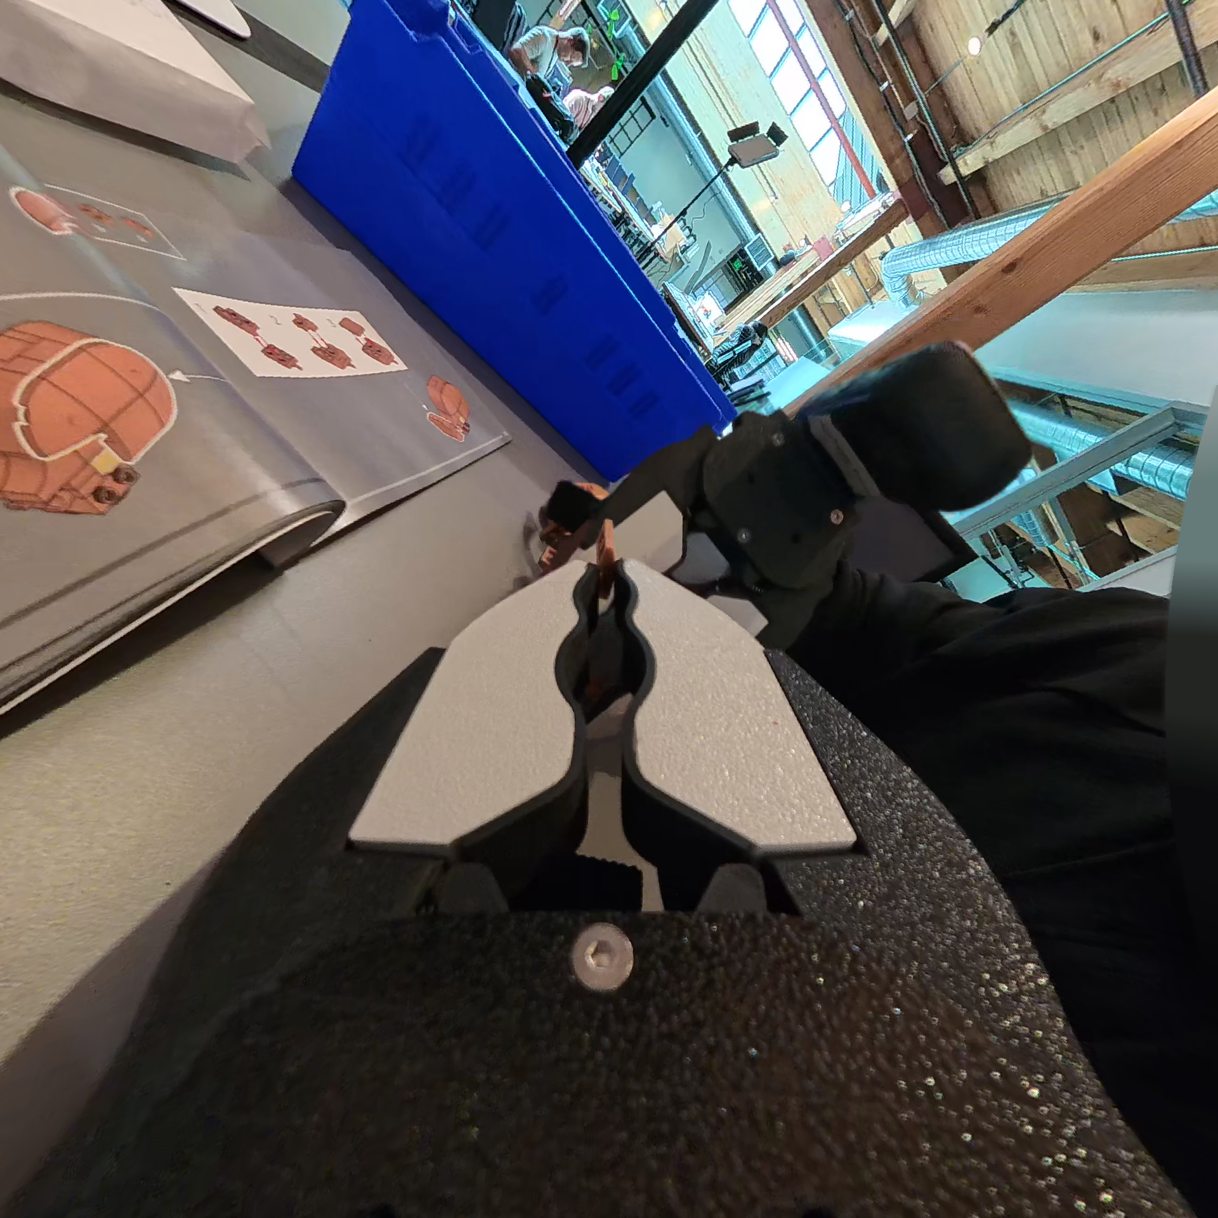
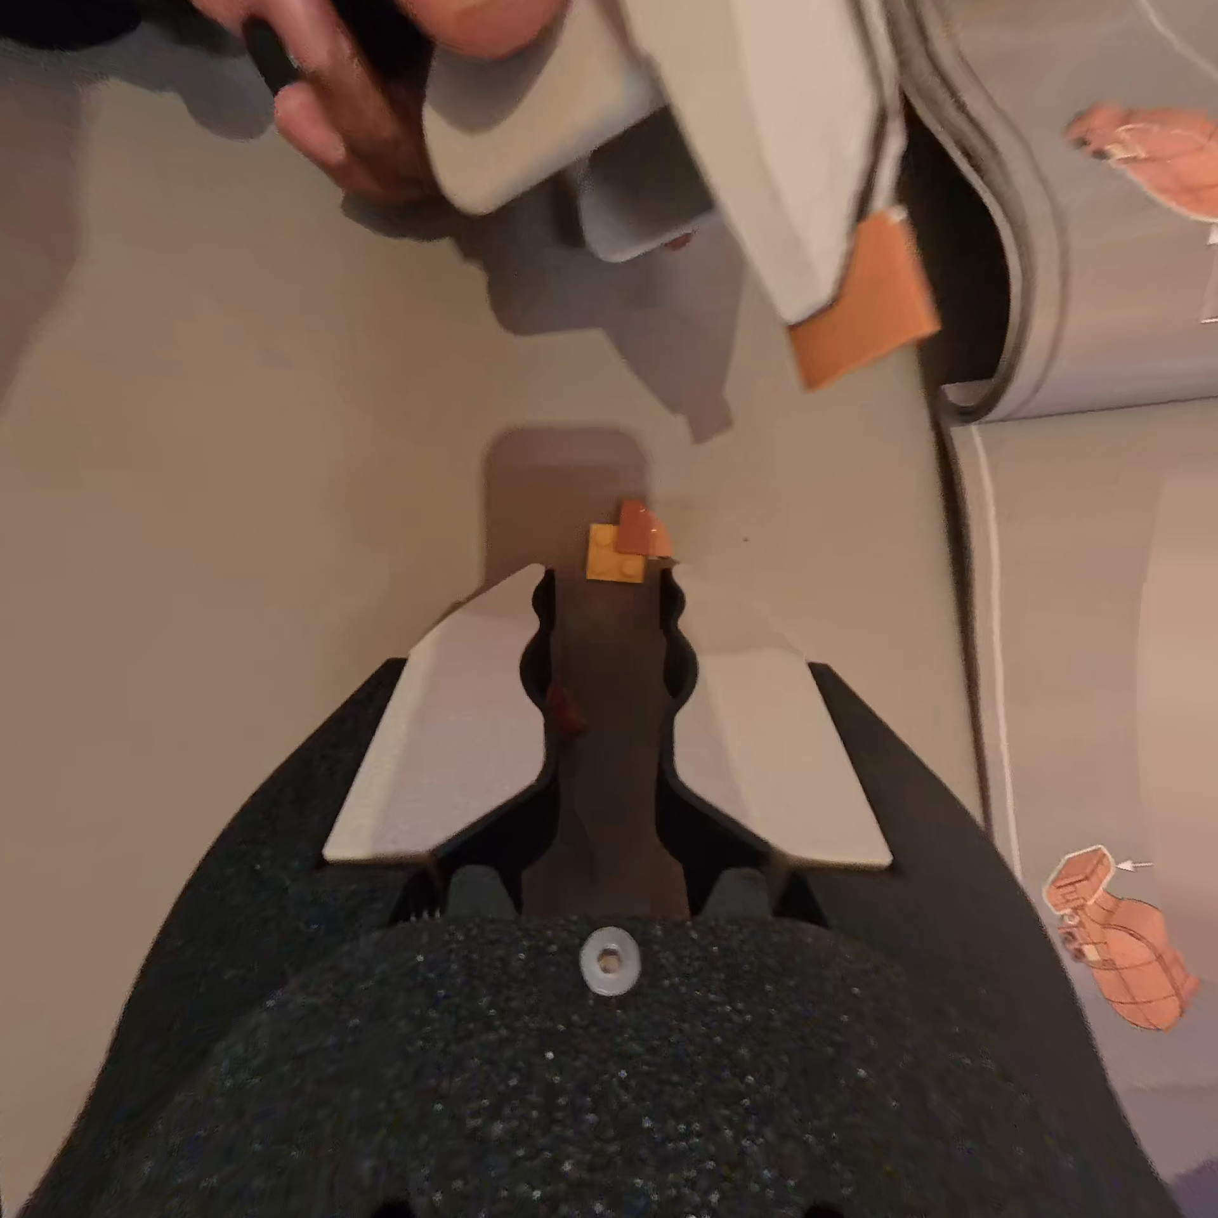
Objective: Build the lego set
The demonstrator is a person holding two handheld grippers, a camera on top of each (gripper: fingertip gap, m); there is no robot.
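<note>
In the left wrist view, the left gripper [image 1: 608,580] is clenched on a thin brown plate [image 1: 605,570], which stands on its edge between the two grey fingers. Only a small part of the plate shows here. Just beyond it, the right gripper [image 1: 567,511] reaches down to the grey table [image 1: 198,758], where some small brown lego pieces [image 1: 552,547] lie under its tip. They are too hidden to tell more. To the left, an open instruction booklet [image 1: 217,395] lies flat on the table. Behind it stands a blue plastic bin [image 1: 501,263]; what is inside it cannot be seen from this side. Far behind, a hall with wooden beams shows.

The right wrist view looks down at the table [image 2: 231,428]. The right gripper [image 2: 606,573] has its fingers spread apart and holds nothing. Just in front of its tips lies a small yellow-orange studded plate [image 2: 609,565] with a brown piece [image 2: 636,527] on one corner. Farther off, the left gripper [image 2: 811,310] shows from the side, and here the held brown plate [image 2: 870,310] shows as a wide flat square. A hand [image 2: 343,125] grips the handle. The booklet [image 2: 1087,593] lies on the right.
</note>
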